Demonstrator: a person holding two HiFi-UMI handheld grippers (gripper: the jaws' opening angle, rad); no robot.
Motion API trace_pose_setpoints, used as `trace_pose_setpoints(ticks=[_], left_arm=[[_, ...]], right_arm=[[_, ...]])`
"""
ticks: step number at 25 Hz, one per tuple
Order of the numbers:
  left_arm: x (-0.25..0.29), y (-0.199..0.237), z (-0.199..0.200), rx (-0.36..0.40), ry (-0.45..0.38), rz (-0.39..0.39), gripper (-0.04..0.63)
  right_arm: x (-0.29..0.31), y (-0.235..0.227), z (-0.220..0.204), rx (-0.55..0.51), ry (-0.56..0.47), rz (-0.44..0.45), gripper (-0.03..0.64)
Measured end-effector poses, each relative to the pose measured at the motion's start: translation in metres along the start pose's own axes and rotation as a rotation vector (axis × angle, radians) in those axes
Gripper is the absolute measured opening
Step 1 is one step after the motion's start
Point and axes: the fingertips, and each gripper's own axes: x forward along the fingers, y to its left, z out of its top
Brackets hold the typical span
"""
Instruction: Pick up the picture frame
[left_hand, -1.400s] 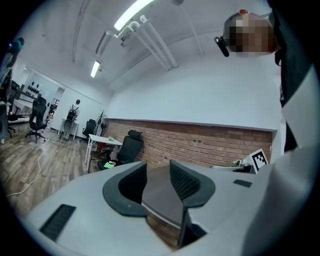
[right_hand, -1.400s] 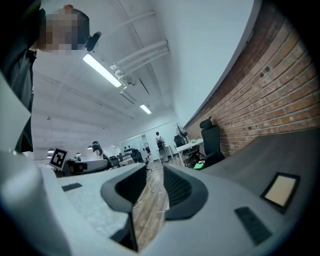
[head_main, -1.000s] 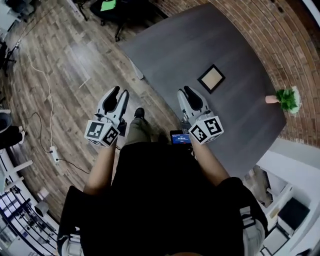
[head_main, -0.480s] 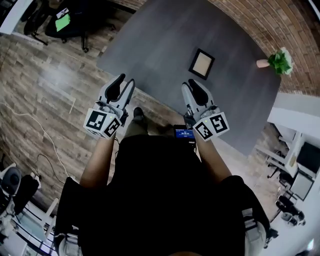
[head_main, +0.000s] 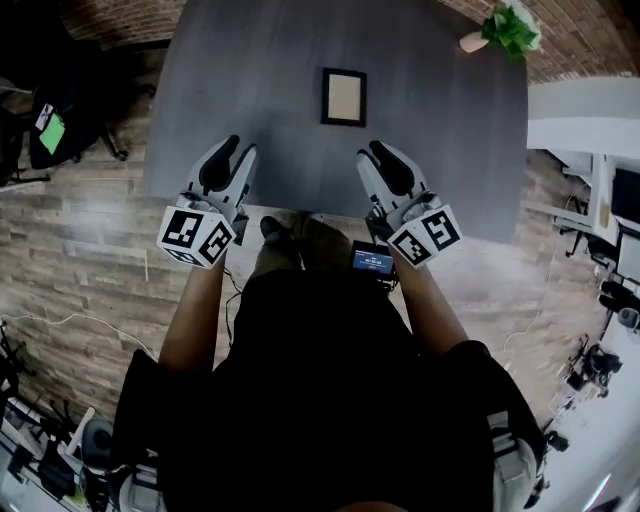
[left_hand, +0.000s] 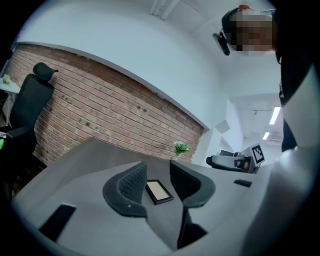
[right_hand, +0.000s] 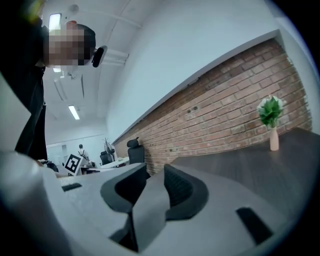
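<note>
The picture frame (head_main: 343, 96), black-rimmed with a beige inside, lies flat on the dark grey table (head_main: 250, 60), straight ahead of both grippers. My left gripper (head_main: 240, 150) hovers over the table's near edge, open and empty. In the left gripper view the picture frame (left_hand: 159, 191) shows through the gap of the left gripper (left_hand: 157, 172), well beyond the jaws. My right gripper (head_main: 368, 152) is level with the left one, also open and empty. The right gripper (right_hand: 155, 172) points along the table toward a brick wall, and the frame is out of that view.
A small green plant in a pink vase (head_main: 505, 28) stands at the table's far right corner. A brick wall (right_hand: 235, 110) runs behind the table. Black office chairs (head_main: 60, 110) stand on the wood floor to the left. The table's near edge (head_main: 300, 208) is just under the grippers.
The head view has swung round, so the table and frame now lie squarely ahead instead of off to the right. Both grippers now reach over the table's near edge, still open.
</note>
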Motion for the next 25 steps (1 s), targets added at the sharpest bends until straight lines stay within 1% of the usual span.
trace_pose_setpoints(ticks=[4, 7, 10, 13, 15, 20, 25], left_arm=[[0.057, -0.007, -0.015, 0.005, 0.093, -0.028, 0.130], [0.092, -0.010, -0.027, -0.023, 0.156, -0.032, 0.130], [0.125, -0.003, -0.042, -0.056, 0.219, -0.028, 0.130], [0.154, 0.004, -0.066, -0.098, 0.315, -0.017, 0.132], [0.169, 0.008, -0.079, -0.107, 0.364, -0.003, 0.132], [0.199, 0.019, -0.107, -0.118, 0.462, 0.012, 0.135], [0.231, 0.026, -0.139, -0.143, 0.589, -0.024, 0.135]], right_arm=[[0.004, -0.049, -0.001, 0.041, 0.005, -0.042, 0.107], [0.009, -0.083, -0.007, 0.072, 0.034, -0.074, 0.109], [0.019, -0.119, -0.021, 0.110, 0.071, -0.100, 0.109], [0.028, -0.151, -0.042, 0.154, 0.133, -0.114, 0.109], [0.033, -0.169, -0.055, 0.170, 0.176, -0.125, 0.109], [0.058, -0.195, -0.087, 0.196, 0.279, -0.132, 0.109], [0.083, -0.215, -0.119, 0.231, 0.366, -0.187, 0.109]])
